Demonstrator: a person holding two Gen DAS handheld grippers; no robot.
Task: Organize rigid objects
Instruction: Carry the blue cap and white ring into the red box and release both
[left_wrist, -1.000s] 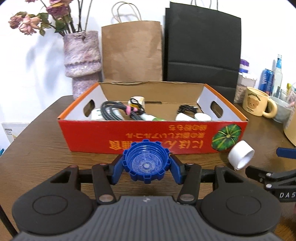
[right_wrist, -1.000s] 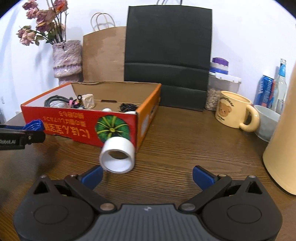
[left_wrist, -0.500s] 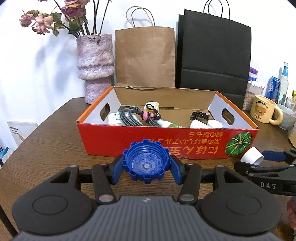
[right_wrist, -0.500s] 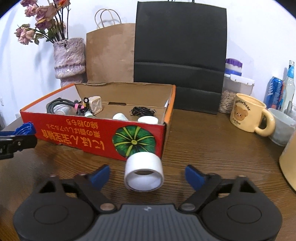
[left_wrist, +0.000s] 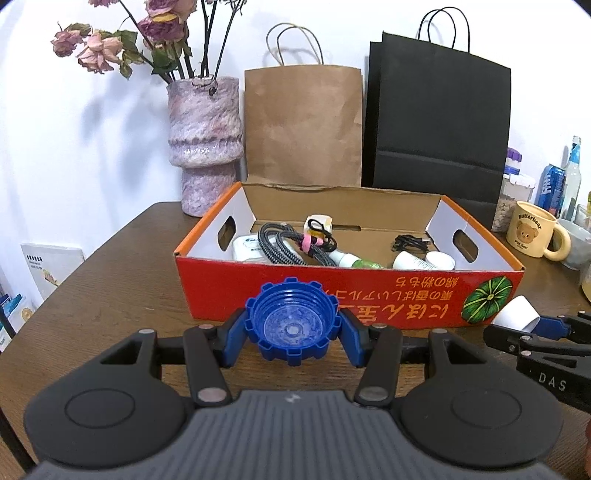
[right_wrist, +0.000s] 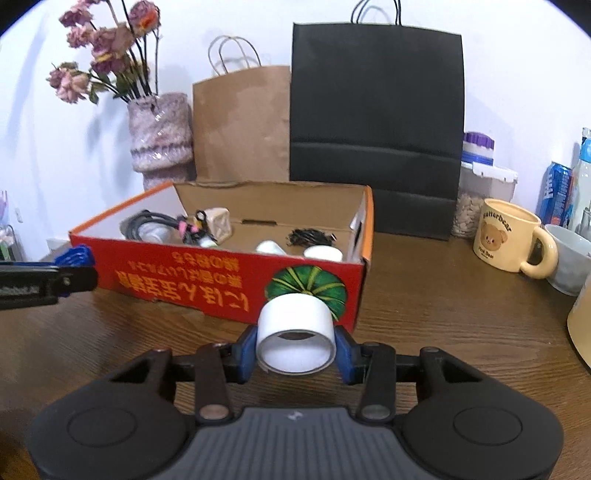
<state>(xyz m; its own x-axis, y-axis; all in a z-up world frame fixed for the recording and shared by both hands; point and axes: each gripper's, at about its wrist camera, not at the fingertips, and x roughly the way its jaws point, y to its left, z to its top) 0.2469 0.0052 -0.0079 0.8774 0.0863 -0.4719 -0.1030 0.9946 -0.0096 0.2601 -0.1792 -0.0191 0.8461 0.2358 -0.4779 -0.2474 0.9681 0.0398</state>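
Note:
My left gripper (left_wrist: 292, 338) is shut on a blue ribbed bottle cap (left_wrist: 291, 320) and holds it in front of the red cardboard box (left_wrist: 332, 295). My right gripper (right_wrist: 295, 349) is shut on a white tape roll (right_wrist: 295, 332), just before the box's right front corner (right_wrist: 314, 291). The roll also shows in the left wrist view (left_wrist: 517, 315). The box holds a coiled cable (left_wrist: 284, 245), white bottles (left_wrist: 421, 261) and a small cube (right_wrist: 218, 224).
Behind the box stand a purple vase with dried flowers (left_wrist: 203, 140), a brown paper bag (left_wrist: 303, 125) and a black paper bag (left_wrist: 436, 122). A bear mug (right_wrist: 513, 240), a grey bowl (right_wrist: 570, 256), a can and bottles sit to the right on the wooden table (right_wrist: 443, 302).
My right gripper closed on the white tape roll, which had lain between its open fingers. My left gripper rose with the blue cap, looking further into the box.

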